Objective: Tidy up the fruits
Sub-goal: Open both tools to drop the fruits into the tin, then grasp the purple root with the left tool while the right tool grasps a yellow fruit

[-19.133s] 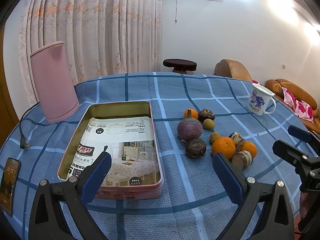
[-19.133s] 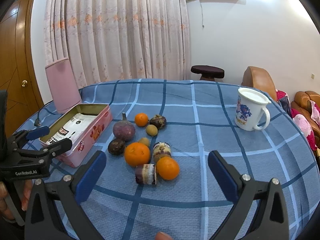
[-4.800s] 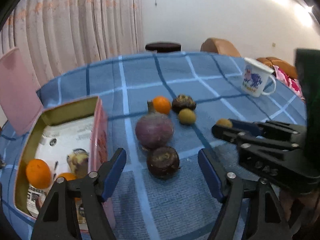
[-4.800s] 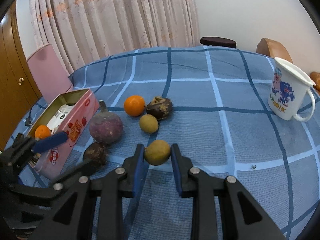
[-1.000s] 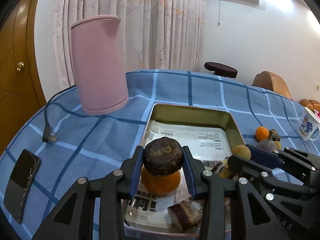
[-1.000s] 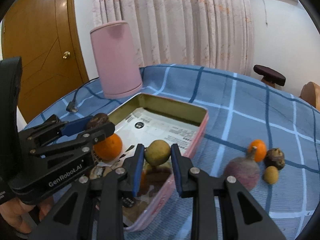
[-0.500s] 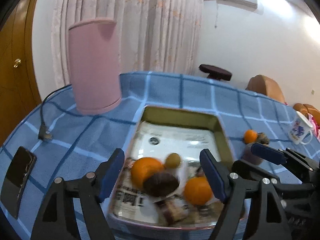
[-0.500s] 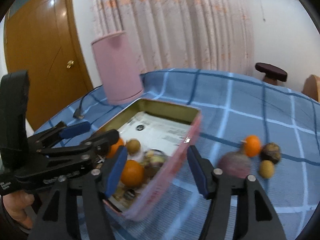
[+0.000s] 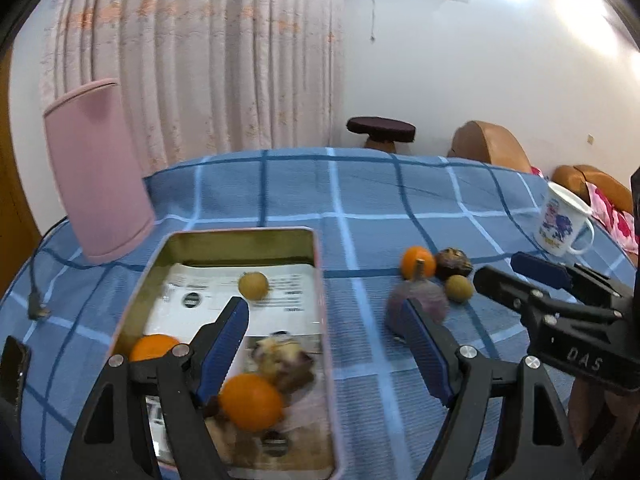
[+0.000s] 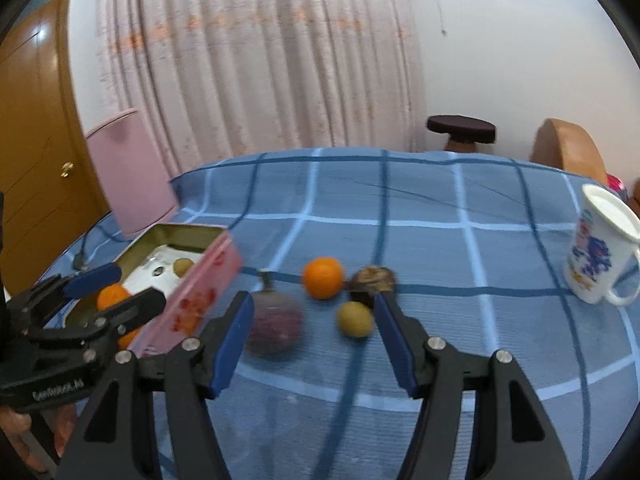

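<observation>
Both of my tongs are spread apart and hold nothing: the left tongs [image 9: 324, 344] hang over the near end of the tin [image 9: 318, 264], and the right tongs [image 10: 312, 336] face the fruit left on the blue checked worktop [image 10: 440, 208].

Four pieces lie out there, close together. The big purple fruit [image 10: 274, 326] with a stalk sits nearest the tin, the small orange [image 10: 323, 277] behind it, the dark wrinkled fruit [image 10: 372, 280] to the right of that, and the small yellow-green fruit [image 10: 354, 319] just in front of the dark one.

As I judge it, the next step is another pick. I would take the yellow-green fruit with the right tongs, since it lies almost between the pads. I should come down level, straddle it at its widest part, and close gently, because a round fruit may squirt out sideways. The dark fruit is very near, perhaps touching, so the far pad must slip between them without nudging it. The purple one is wide and needs nearly the full opening.

The tin, lined with printed paper, holds two oranges [image 9: 250, 400] at the near end, a brownish blurred lump [image 9: 282, 362] between them, and one small yellow-green fruit [image 9: 253, 286] alone farther back. The middle of the tin has room. The white mug [image 10: 600, 248] stands well off to the right; I cannot see into it.
</observation>
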### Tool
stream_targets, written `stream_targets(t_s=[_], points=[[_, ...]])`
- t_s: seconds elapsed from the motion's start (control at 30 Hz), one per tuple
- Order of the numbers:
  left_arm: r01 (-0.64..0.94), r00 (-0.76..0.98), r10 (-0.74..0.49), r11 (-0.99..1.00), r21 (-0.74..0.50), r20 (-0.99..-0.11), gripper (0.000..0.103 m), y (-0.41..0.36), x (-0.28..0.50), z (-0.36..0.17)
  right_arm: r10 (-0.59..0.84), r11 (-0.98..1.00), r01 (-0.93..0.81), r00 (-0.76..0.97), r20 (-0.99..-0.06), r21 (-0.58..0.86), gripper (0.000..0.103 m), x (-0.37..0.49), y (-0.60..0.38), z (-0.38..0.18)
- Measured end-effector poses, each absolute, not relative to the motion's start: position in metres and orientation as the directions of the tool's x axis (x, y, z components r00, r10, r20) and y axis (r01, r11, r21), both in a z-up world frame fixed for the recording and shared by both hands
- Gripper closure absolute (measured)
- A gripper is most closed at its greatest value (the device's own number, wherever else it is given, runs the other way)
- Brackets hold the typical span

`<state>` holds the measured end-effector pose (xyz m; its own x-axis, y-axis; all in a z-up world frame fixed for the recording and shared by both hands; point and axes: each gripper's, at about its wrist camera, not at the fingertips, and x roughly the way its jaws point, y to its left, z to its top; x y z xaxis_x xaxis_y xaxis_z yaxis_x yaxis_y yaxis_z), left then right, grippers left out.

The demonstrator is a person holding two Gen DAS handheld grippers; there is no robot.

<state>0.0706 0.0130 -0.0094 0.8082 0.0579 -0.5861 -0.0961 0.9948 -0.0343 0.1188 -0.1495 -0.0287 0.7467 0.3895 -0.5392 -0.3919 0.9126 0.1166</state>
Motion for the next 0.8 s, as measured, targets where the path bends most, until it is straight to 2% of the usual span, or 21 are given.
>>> stream_targets(t_s=[0.2, 0.67, 0.7, 0.73, 0.8], points=[[-0.054, 0.789, 0.018, 0.998, -0.039, -0.614, 0.024, -0.004, 0.086, -0.016, 0.306, 0.947, -0.307, 0.766, -0.566, 0.096, 0.037, 0.130, -0.167, -0.037], [0.069, 0.749, -0.053, 0.998, -0.002, -0.661, 0.024, -0.040, 0.116, -0.032, 0.255, 0.967, -0.211, 0.782, -0.569, 0.143, 0.034, 0.139, -0.193, -0.040], [0.078, 0.742, -0.062, 0.997, -0.006, -0.668, 0.029, -0.040, 0.118, -0.034, 0.255, 0.967, -0.210, 0.780, -0.572, 0.144, 0.034, 0.139, -0.194, -0.040], [0.085, 0.729, -0.078, 0.996, -0.023, -0.680, 0.039, -0.040, 0.122, -0.037, 0.253, 0.967, -0.211, 0.778, -0.576, 0.141, 0.034, 0.139, -0.193, -0.040], [0.086, 0.713, -0.081, 0.996, -0.028, -0.696, 0.042, -0.038, 0.127, -0.041, 0.257, 0.966, -0.215, 0.775, -0.578, 0.141, 0.034, 0.140, -0.192, -0.040]])
